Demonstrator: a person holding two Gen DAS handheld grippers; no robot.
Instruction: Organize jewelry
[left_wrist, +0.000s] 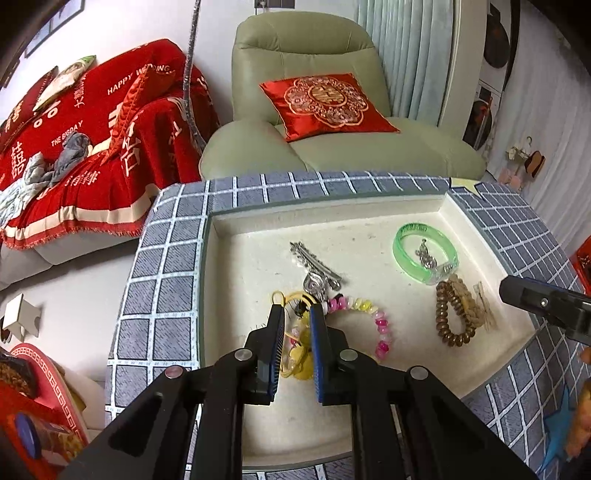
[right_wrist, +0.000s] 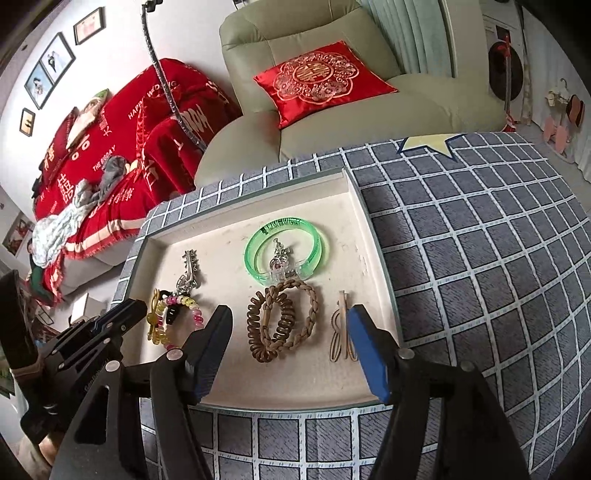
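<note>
A white tray (left_wrist: 369, 218) holds the jewelry. My left gripper (left_wrist: 297, 312) is low over a yellow coil hair tie (left_wrist: 301, 363), its jaws a narrow gap apart around the tie; whether it grips is unclear. A pink and yellow bead bracelet (left_wrist: 380, 325) and a silver hair clip (left_wrist: 314, 260) lie beside it. My right gripper (right_wrist: 288, 314) is open above the tray's front, over a brown coil tie and braided band (right_wrist: 284, 325). A green bangle (right_wrist: 284, 243) with a silver charm lies behind. A thin gold clip (right_wrist: 341, 332) lies by the right finger.
The tray (right_wrist: 354, 206) sits on a grey checked cloth (right_wrist: 480, 258). A green armchair with a red cushion (right_wrist: 321, 81) stands behind the table. A sofa with a red blanket (left_wrist: 92, 147) is at the left. The right gripper shows in the left view (left_wrist: 546, 306).
</note>
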